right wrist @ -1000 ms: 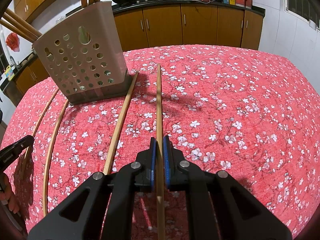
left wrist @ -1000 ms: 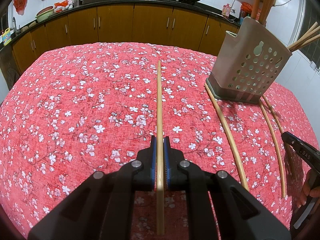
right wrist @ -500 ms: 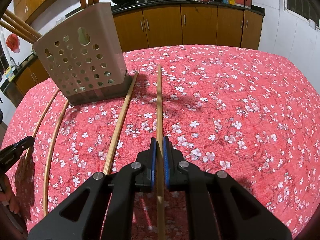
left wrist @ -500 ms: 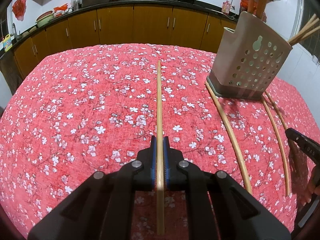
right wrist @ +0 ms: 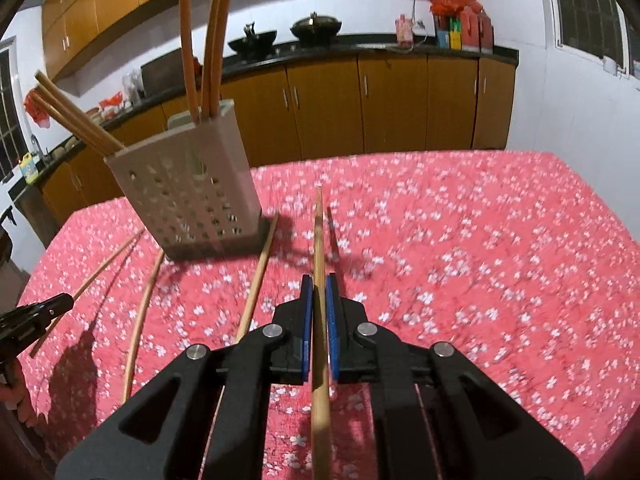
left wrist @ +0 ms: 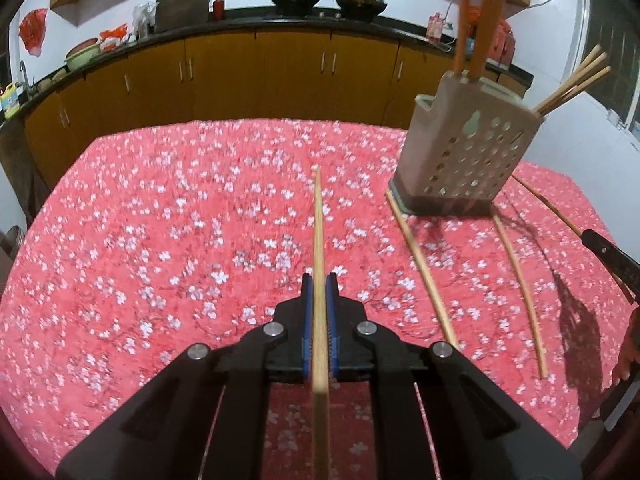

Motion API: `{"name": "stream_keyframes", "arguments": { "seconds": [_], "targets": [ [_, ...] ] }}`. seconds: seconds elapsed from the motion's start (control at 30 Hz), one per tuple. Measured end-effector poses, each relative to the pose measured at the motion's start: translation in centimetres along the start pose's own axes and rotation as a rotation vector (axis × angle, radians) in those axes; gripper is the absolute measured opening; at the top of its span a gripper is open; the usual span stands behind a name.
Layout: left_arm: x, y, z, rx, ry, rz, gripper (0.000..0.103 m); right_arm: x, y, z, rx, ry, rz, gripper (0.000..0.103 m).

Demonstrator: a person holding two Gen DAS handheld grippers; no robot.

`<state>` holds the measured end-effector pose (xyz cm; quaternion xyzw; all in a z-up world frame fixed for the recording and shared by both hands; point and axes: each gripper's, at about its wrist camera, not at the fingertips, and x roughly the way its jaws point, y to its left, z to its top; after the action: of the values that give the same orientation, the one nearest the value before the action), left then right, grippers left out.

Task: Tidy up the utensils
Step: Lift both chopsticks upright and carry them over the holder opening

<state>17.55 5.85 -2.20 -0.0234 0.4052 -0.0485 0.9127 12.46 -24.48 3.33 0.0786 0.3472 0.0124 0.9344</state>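
Observation:
My left gripper (left wrist: 319, 280) is shut on a long bamboo chopstick (left wrist: 318, 220) that points forward above the red floral tablecloth. My right gripper (right wrist: 319, 280) is shut on another chopstick (right wrist: 318, 232), lifted off the cloth with its shadow beside it. A beige perforated utensil holder (left wrist: 464, 152) stands at the right in the left wrist view and at the left in the right wrist view (right wrist: 188, 204), with several chopsticks upright in it. Three loose chopsticks lie by its base (left wrist: 424, 272) (left wrist: 520, 288) (right wrist: 256, 280).
The table with the red floral cloth (left wrist: 160, 240) fills both views. Wooden kitchen cabinets (left wrist: 256, 76) with a dark counter, woks and bottles run behind it. The other gripper's tip shows at the right edge (left wrist: 612, 256) and the left edge (right wrist: 36, 312).
Both grippers have risen with their chopsticks and tilted up. The holder now looks farther and lower, and more of the kitchen shows. Both stay shut.

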Motion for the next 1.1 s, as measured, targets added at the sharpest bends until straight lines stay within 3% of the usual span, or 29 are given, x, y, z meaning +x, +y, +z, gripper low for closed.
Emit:
{"name": "stream_keyframes", "arguments": {
  "seconds": [0.23, 0.4, 0.6, 0.97, 1.03, 1.1],
  "targets": [
    [-3.7, -0.4, 2.1, -0.004, -0.104, -0.02, 0.008, -2.0, 0.2, 1.6, -0.004, -0.086, 0.013, 0.007],
    [-5.7, -0.7, 3.2, 0.011, -0.164, -0.031, 0.008, -2.4, 0.2, 2.3, -0.02, -0.089, 0.007, 0.007],
    [-5.2, -0.9, 3.0, 0.018, -0.148, -0.024, 0.008, 0.6, -0.6, 0.9, 0.001, 0.041, -0.004, 0.007],
    [-5.6, -0.9, 3.0, 0.015, -0.158, -0.025, 0.008, -0.1, -0.9, 1.3, 0.018, 0.024, 0.003, 0.008],
    [-5.5, -0.9, 2.9, 0.016, -0.154, -0.024, 0.008, 0.5, -0.9, 1.2, -0.005, 0.035, -0.04, 0.008],
    [-5.4, -0.9, 2.7, 0.017, -0.153, -0.025, 0.008, 1.1, -1.3, 0.8, 0.023, 0.055, -0.005, 0.008]
  ]
}}
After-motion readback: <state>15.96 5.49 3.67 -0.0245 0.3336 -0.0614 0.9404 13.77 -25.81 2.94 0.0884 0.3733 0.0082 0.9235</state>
